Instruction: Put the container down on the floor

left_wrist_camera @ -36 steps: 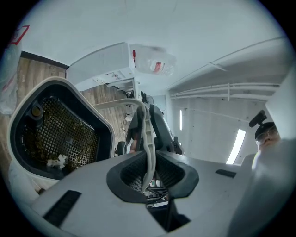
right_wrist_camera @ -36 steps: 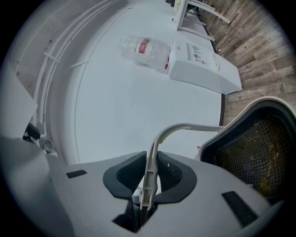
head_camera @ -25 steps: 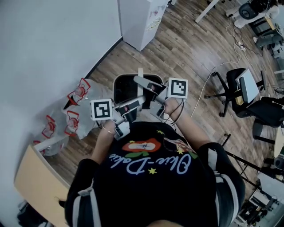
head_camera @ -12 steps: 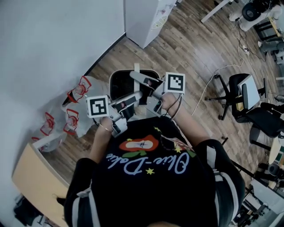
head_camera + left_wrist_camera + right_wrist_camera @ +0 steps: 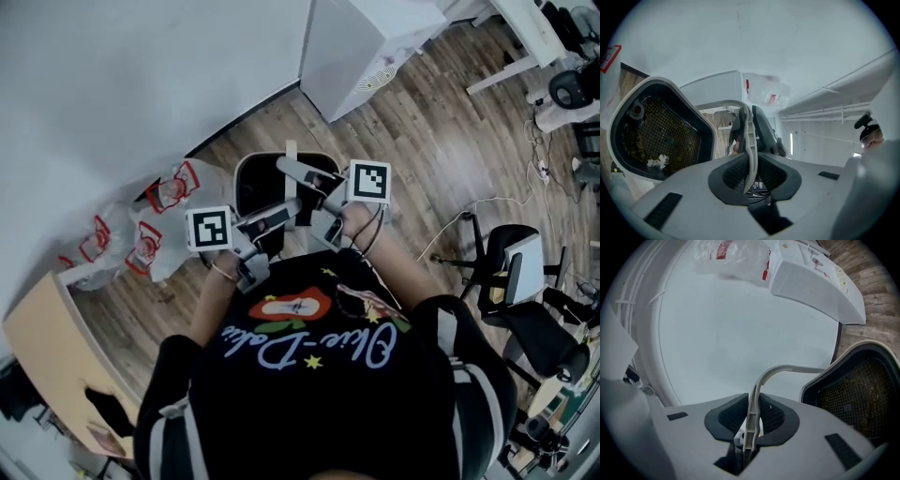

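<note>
The container (image 5: 255,180) is a grey bin with a black mesh-lined inside, held over the wooden floor just in front of the person. Its thin grey handle (image 5: 292,172) arches across the top. My left gripper (image 5: 279,216) is shut on that handle (image 5: 749,154), which runs as a pale strip between the dark pads; the bin's open mouth (image 5: 656,129) lies to the left. My right gripper (image 5: 309,180) is shut on the same handle (image 5: 753,411), which curves up and right to the bin's rim (image 5: 843,366). Whether the bin's base touches the floor is hidden.
Clear plastic bags with red print (image 5: 141,230) lie against the white wall on the left. A white cabinet (image 5: 366,47) stands beyond the bin. A pale wooden tabletop corner (image 5: 47,352) is at lower left. An office chair (image 5: 525,281) and cables are on the right.
The head view has swung, so cabinet, bags and chair shift across the picture. Both grippers keep their hold on the handle and the bin stays in front of the person.
</note>
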Tool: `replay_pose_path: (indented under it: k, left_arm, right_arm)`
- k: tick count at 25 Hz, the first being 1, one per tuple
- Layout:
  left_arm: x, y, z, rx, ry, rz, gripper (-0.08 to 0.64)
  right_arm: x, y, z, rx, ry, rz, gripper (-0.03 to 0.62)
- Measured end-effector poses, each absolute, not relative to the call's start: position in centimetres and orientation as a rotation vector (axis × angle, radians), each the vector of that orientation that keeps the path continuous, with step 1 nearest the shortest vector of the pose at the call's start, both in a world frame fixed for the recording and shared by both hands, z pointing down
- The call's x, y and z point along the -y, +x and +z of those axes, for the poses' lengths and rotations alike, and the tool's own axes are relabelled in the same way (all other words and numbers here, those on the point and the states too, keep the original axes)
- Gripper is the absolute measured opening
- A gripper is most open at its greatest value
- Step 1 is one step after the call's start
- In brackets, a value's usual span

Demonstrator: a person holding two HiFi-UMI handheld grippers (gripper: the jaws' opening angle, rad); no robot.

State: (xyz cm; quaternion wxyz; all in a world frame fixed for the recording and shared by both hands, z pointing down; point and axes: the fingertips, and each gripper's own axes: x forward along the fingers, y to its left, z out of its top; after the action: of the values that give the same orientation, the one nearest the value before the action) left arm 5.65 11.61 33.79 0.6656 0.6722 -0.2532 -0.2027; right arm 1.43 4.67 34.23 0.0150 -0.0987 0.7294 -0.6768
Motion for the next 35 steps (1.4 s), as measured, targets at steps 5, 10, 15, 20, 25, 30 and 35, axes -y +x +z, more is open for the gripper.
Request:
replay_pose_path:
  k: [5,10,15,20,25,30,35]
  left_arm:
    - [-4.5,5.0,33.6,0.629,1.504,-0.491,0.052]
    - [-1.8,5.0,33.4,0.684,1.491,-0.54,0.051]
    - [-1.3,5.1,33.1,0.739,1.482,-0.584,0.051]
    - [3.6,5.1,33.7,0.775,1.443,-0.613,0.052]
    - [6.6,4.7,34.8,0.819,1.407,-0.641,0.051]
    - [8.0,4.0,36.0,0.843,1.384,-0.704,0.051]
    - [8.5,3.0,37.7,0.84,1.356,-0.71,0.051]
  right_arm:
    - [2.1,0.5,34.4,-2.299,-0.235,-2.152,0.057]
    - [4.5,0.0,34.1,-2.354,-0.152,-2.151,0.057]
    - [4.6,-0.3,33.5,-2.388,-0.073,-2.162,0.057]
    - [9.3,-0.6,34.4,-2.402,-0.033,-2.205,0.057]
    - [11.9,-1.2,35.5,-2.418,0.01,-2.266,0.057]
    - [12.9,-2.3,36.8,-2.447,0.084,-2.308,0.057]
    - [13.1,-3.4,38.6,-2.459,0.08,-2.352,0.057]
